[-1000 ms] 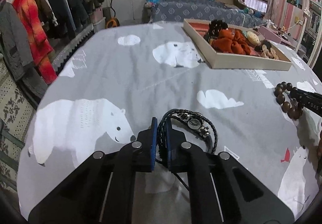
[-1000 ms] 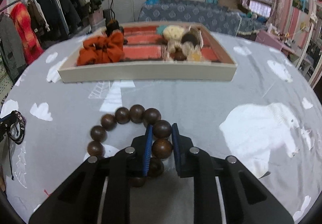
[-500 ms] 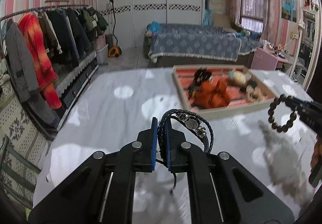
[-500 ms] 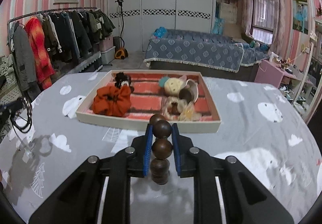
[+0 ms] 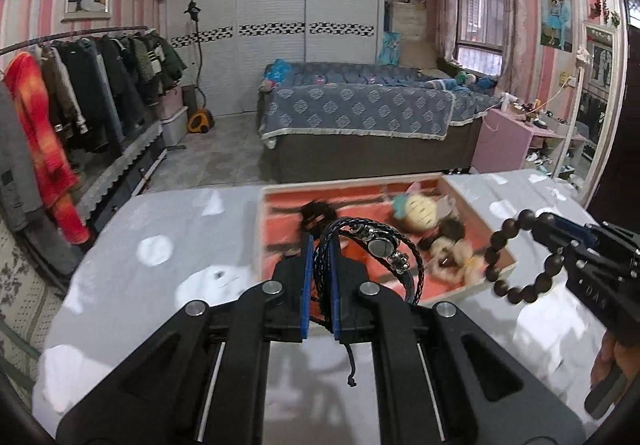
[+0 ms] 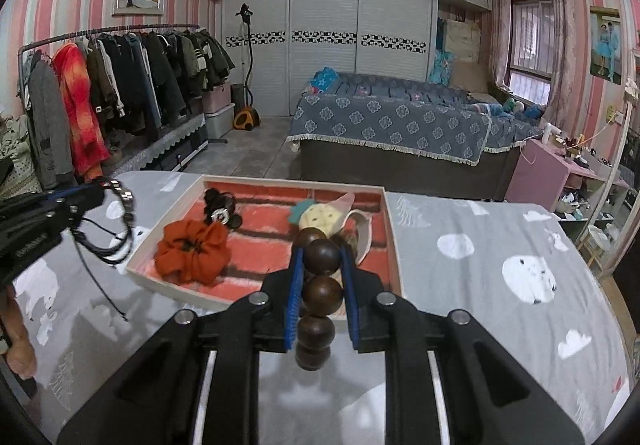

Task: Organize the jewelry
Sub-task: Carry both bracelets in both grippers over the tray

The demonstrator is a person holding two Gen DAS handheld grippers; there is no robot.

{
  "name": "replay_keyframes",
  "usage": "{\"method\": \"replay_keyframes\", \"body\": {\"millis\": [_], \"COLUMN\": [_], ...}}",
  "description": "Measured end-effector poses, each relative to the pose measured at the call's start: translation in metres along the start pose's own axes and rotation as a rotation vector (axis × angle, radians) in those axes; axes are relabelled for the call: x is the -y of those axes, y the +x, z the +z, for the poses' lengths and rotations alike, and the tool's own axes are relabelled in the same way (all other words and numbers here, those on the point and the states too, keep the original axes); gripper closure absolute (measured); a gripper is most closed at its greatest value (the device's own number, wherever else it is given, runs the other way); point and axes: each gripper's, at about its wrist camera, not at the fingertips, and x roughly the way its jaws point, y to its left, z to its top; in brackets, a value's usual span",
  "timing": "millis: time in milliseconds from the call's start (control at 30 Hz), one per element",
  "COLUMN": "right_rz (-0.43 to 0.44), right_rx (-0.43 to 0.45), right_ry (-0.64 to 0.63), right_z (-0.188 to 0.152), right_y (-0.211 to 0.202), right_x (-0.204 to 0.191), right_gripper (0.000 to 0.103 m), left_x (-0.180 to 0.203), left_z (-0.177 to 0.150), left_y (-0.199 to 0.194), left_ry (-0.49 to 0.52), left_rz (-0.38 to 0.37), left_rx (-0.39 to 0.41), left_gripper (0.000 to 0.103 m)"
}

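- Tray (image 6: pixel 394 245) of pale wood with a red striped lining lay on the bench (image 6: pixel 480 305), which wore a grey polar-bear cloth; inside it were an orange scrunchie (image 6: pixel 192 253) at the left, a black hair tie (image 6: pixel 218 205) behind that, and a yellow plush clip (image 6: pixel 318 215) with other small pieces at the right.
- Clothes rack (image 6: pixel 120 85) stood at the left, a bed (image 6: pixel 392 125) with a blue patterned cover beyond the bench, and a garment steamer (image 6: pixel 248 85) by the white wardrobe.
- Left hand-held gripper (image 5: pixel 320 261) was fully closed on a dark braided bracelet (image 5: pixel 376 249) with metal charms; its loose cord dangled below, and the bracelet hid part of the tray's near left.
- Right hand-held gripper (image 6: pixel 322 277) was pinched on a brown wooden bead bracelet (image 6: pixel 322 285), beads stacked between the blue pads, covering the tray's near right side.
- Compared with a second earlier, both bracelets had been lifted off the cloth and hung in the air near the tray's front edge; the left one had come much closer to the tray.
- Grips on both were unchanged.
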Motion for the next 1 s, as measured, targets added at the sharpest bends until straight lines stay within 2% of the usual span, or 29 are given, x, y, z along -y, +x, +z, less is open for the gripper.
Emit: {"method": "replay_keyframes", "body": {"millis": [300,600,1000], "right_rz": [0.015,0.013,-0.025], "right_rx": [0.012,-0.026,-0.088], "right_ry": [0.037,0.050,0.066], "right_z": [0.016,0.007,-0.009], "right_y": [0.040,0.084,0.118], "right_x": [0.018,0.027,0.034], "right_gripper": [0.084,0.084,0.084], "left_x": [0.024,0.008,-0.014], "left_z": [0.013,-0.005,-0.017], "left_y": [0.051,0.111,0.148], "left_ry": [-0.008,-0.049,-0.068], "left_rz": [-0.031,-0.017,0.055], "left_rx": [-0.010,-0.090,-0.156], "left_gripper": [0.097,0.097,0.097]}}
